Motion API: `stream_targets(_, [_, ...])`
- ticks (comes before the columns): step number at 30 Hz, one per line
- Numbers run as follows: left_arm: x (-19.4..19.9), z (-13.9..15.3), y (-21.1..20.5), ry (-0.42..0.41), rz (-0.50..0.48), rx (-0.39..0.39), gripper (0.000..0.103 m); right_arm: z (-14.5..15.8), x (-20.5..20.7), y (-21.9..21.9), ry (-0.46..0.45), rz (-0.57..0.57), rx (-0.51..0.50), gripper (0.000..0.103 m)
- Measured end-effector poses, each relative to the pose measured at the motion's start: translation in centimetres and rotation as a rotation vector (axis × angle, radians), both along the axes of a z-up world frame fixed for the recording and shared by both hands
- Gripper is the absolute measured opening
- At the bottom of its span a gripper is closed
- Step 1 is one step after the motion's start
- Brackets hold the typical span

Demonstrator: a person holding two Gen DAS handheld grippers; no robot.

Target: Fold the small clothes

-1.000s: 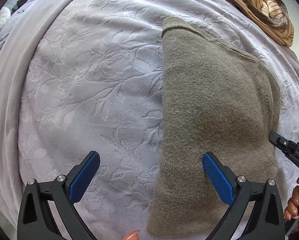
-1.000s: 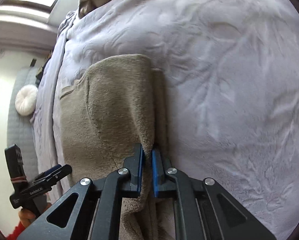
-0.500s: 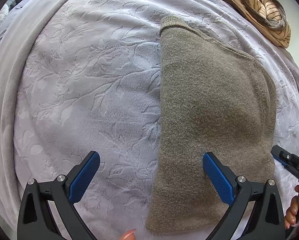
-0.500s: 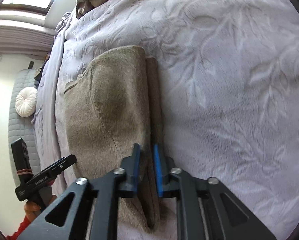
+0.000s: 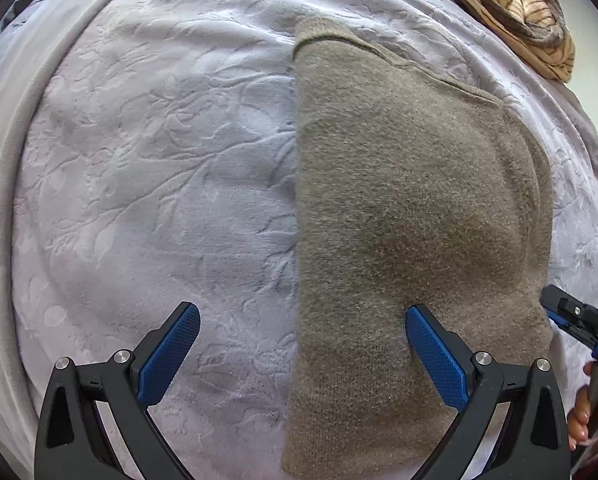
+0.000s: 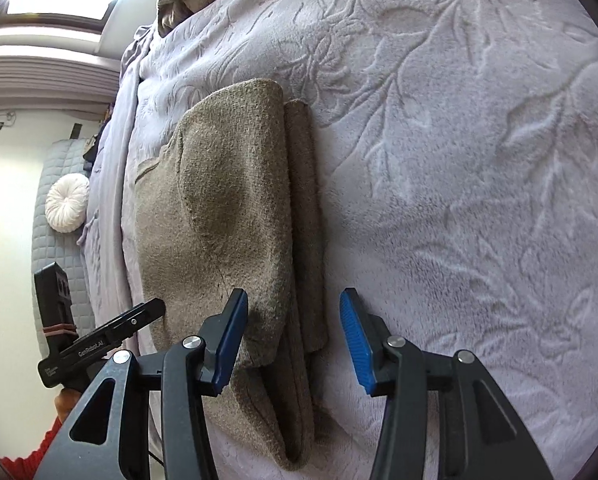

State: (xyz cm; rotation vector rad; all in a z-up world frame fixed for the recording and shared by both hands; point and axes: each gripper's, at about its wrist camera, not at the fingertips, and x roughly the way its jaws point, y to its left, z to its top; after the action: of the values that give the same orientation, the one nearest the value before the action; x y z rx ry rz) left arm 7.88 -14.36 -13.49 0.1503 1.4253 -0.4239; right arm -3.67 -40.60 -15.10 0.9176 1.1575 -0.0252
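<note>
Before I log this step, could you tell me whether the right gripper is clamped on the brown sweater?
No: the right gripper has its jaws spread apart, with the folded edge of the brown sweater lying loose between them.

Left gripper (image 5: 302, 332) and right gripper (image 6: 293, 312) both gape wide.

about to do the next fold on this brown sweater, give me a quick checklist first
1. Right gripper released: ok, jaws open.
2. Left gripper free: ok, open, holding nothing.
3. Sweater lying flat on the blanket: ok.
4. Folded edges aligned: not ok, a lower layer sticks out past the top layer.
5. Striped garment clear of the sweater: ok.
6. Sweater's near hem: cannot tell, out of frame.
</note>
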Motion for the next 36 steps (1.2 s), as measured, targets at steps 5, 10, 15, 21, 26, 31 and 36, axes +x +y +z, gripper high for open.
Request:
stream_targets(5, [1.0,-0.5,-0.8,0.017,-0.011,-0.020,0.103,-0.8,0.8,-0.3,-0.001,0.024,0.023,0.052])
stream_targets(10, [2.7,-0.7,-0.6,0.026,-0.041,-0.116,0.103,-1.6,1.2,-0.6,-0.023,0.048,0.090,0.053])
stream_targets(15, [5.7,-1.7,0.0,0.109,-0.057,-0.291,0.103,-2.5,1.9,-1.0,-0.044,0.090,0.152,0.054])
stream_targets(21, [6.4,-4.0,-2.5,0.204,-0.181,-0.367,0.103,-3.7,3.6,-1.2,-0.077,0.135,0.220,0.054])
stream_targets(26, [5.9,-4.3,-5.2,0.189,-0.256,-0.347,0.103,-4.6,5.7,-0.5,-0.117,0.186,0.280,0.056])
stream_targets(31, [5.3,-4.4,-5.7,0.165,-0.226,-0.323,0.097,-6.1,6.6,0.2,-0.104,0.148,0.334,0.053])
stream_targets(36, [4.8,-2.5,-4.6,0.129,-0.211,-0.360,0.060,-5.3,4.9,0.3,-0.123,0.082,0.403,0.034])
